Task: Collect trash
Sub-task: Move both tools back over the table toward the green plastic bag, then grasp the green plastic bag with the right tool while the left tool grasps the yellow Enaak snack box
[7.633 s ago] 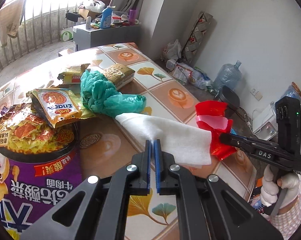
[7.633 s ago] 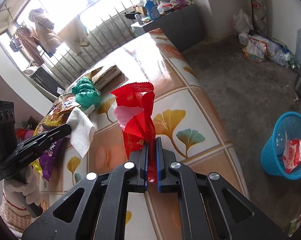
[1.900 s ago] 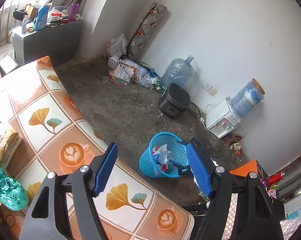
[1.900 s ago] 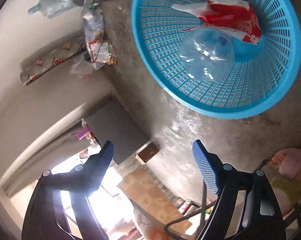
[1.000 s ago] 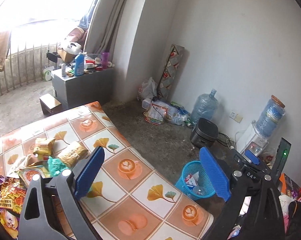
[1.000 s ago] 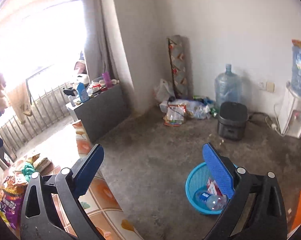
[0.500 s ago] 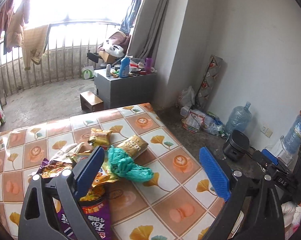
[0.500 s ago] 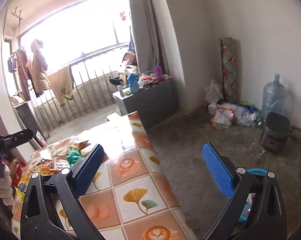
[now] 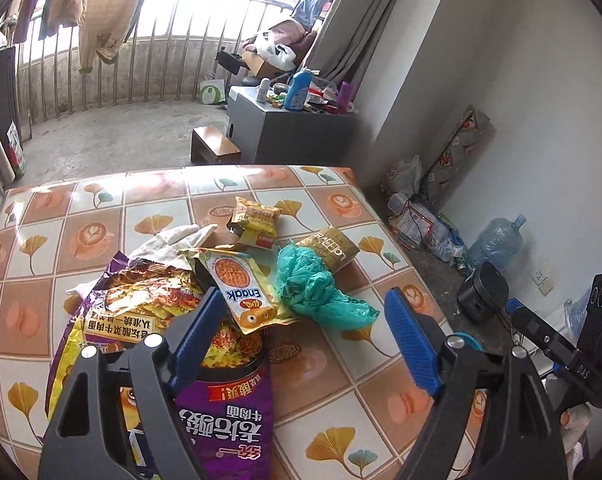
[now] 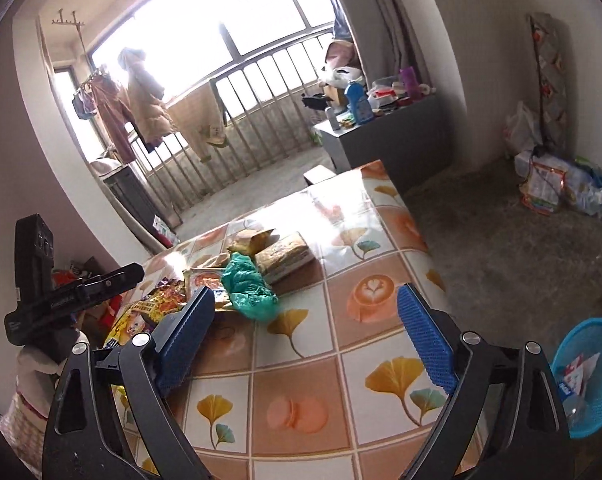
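Trash lies heaped on the tiled tabletop (image 9: 313,376): a purple noodle bag (image 9: 205,408), a yellow snack packet (image 9: 241,288), a crumpled teal bag (image 9: 317,284), a gold wrapper (image 9: 333,246), a small yellow packet (image 9: 255,216) and a white cloth (image 9: 173,238). My left gripper (image 9: 309,332) hovers just short of the heap, its jaws closing with nothing between them. My right gripper (image 10: 305,340) hangs over the table's near part, jaws also closing and empty, the teal bag (image 10: 249,288) beyond it. The blue basket (image 10: 593,376) stands on the floor at the right, with a bottle and wrappers inside.
A grey cabinet (image 9: 289,132) loaded with bottles stands beyond the table, a small wooden stool (image 9: 213,148) before it. Water jugs (image 9: 497,240), a black cooker (image 9: 485,292) and bags line the right wall. A gloved hand (image 10: 41,356) holds the left gripper's handle.
Both views have swung from the floor and basket to the table. The left gripper has come down close to the trash heap, and both pairs of jaws have narrowed a little.
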`<state>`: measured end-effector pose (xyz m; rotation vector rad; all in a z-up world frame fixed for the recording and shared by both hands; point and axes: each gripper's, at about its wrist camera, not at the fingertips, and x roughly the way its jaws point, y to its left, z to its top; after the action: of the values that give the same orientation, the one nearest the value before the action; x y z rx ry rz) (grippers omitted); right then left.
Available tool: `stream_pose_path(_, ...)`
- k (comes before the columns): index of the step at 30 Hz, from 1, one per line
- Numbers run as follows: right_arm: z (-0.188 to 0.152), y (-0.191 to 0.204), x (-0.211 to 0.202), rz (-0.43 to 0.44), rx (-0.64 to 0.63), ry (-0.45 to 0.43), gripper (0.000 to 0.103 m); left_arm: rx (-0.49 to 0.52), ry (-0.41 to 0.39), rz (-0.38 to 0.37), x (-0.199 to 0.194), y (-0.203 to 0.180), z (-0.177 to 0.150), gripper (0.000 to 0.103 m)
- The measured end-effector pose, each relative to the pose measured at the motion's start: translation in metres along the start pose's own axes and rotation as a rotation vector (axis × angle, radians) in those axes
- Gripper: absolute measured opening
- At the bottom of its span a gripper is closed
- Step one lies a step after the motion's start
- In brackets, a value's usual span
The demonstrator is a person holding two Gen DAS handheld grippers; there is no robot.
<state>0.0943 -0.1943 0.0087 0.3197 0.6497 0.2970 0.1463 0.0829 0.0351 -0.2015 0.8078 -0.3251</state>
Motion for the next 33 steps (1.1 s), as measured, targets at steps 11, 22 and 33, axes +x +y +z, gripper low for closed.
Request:
stream_pose_path(11,0.004,0.044,0.083,0.097,-0.198,0.166,0.077,-0.106,0.165,0.005,0.052,0.039,-0.004,0.055)
stream_pose_path(22,-0.001,0.051,0.147,0.144,-0.278,0.315,0.063,-0.073,0.228,0.064,0.088,0.043,0.002,0.043)
stream_pose_path(33,-0.006,0.041,0.149,0.250,-0.189,0.359,0.044,-0.059,0.243,0.079,0.096,0.042,0.000,0.018)
